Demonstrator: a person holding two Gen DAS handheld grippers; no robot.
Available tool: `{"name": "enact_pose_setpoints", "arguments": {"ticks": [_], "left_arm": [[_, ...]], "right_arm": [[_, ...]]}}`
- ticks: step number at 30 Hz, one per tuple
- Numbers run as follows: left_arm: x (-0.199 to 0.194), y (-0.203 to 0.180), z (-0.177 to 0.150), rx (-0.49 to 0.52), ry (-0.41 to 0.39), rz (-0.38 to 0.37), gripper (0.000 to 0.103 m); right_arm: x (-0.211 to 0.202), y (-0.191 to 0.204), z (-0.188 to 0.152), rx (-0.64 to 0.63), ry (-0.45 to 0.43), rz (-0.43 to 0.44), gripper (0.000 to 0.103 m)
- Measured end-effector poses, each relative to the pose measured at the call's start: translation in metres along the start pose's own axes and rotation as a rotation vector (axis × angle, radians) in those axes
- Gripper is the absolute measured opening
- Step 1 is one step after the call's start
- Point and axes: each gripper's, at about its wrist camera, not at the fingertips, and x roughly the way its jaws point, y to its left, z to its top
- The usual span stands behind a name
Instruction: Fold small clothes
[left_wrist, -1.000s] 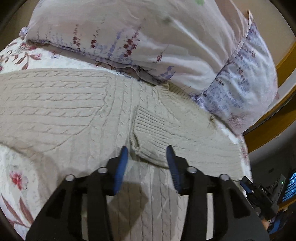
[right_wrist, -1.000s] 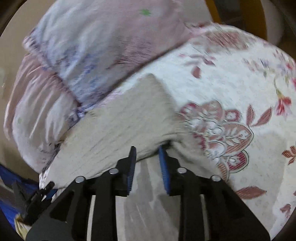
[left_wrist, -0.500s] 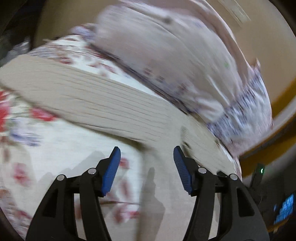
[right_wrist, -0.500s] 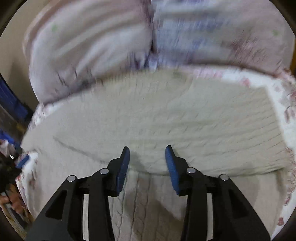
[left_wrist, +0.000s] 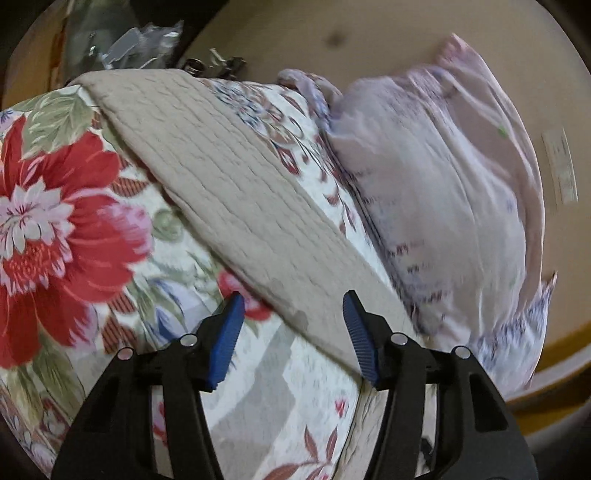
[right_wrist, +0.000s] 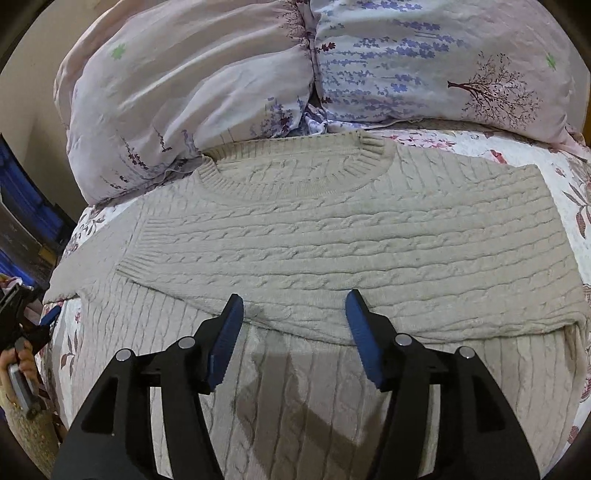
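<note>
Both tongs spread, empty: right gripper (right_wrist: 293, 338) over folded beige sweater (right_wrist: 332, 240), left gripper (left_wrist: 293, 338) above floral bedspread (left_wrist: 74, 221).

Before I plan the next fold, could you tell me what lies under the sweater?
The sweater lies on a floral bedspread, seen around its edges. A sleeve is folded across its body; whatever is under the knit is hidden.

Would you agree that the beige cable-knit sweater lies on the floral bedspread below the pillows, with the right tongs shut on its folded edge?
Not quite: the right tongs are open, holding nothing, above the sweater, as the right wrist view shows. The sweater does lie on the bedspread below the pillows.
</note>
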Motion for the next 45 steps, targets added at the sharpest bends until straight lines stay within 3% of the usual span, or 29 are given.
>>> {"name": "enact_pose_setpoints", "arguments": {"ticks": [9,11,15,22,27,31,37,41,45], "left_arm": [[0.003,0.021,0.022,-0.122,-0.019,-0.029,0.039],[0.004,0.024,0.024,-0.128,-0.021,-0.028,0.032],[0.008,0.026,0.028,-0.118,-0.016,-0.011,0.010],[-0.002,-0.002,0.032,-0.056,-0.067,-0.077,0.007],[-0.007,-0.047,0.026,0.037,-0.078,-0.162,0.006],[-0.002,-0.098,0.004,0.157,-0.060,-0.247,0.006],[0.030,-0.182,-0.068,0.365,0.041,-0.380,0.006],[0.058,-0.211,-0.124,0.468,0.124,-0.410,0.006],[0.093,-0.218,-0.177,0.519,0.229,-0.378,0.006]], "right_arm": [[0.001,-0.006,-0.001,0.015,-0.010,0.029,0.062],[0.000,-0.006,-0.002,0.019,-0.012,0.033,0.062],[-0.004,-0.009,-0.002,0.032,-0.016,0.050,0.062],[-0.015,-0.017,-0.001,0.057,-0.035,0.064,0.062],[-0.023,-0.025,-0.002,0.068,-0.050,0.060,0.063],[-0.031,-0.035,-0.004,0.082,-0.064,0.057,0.063],[-0.042,-0.049,-0.007,0.107,-0.080,0.055,0.063],[-0.048,-0.061,-0.011,0.129,-0.090,0.049,0.063],[-0.048,-0.071,-0.016,0.146,-0.090,0.042,0.063]]}}
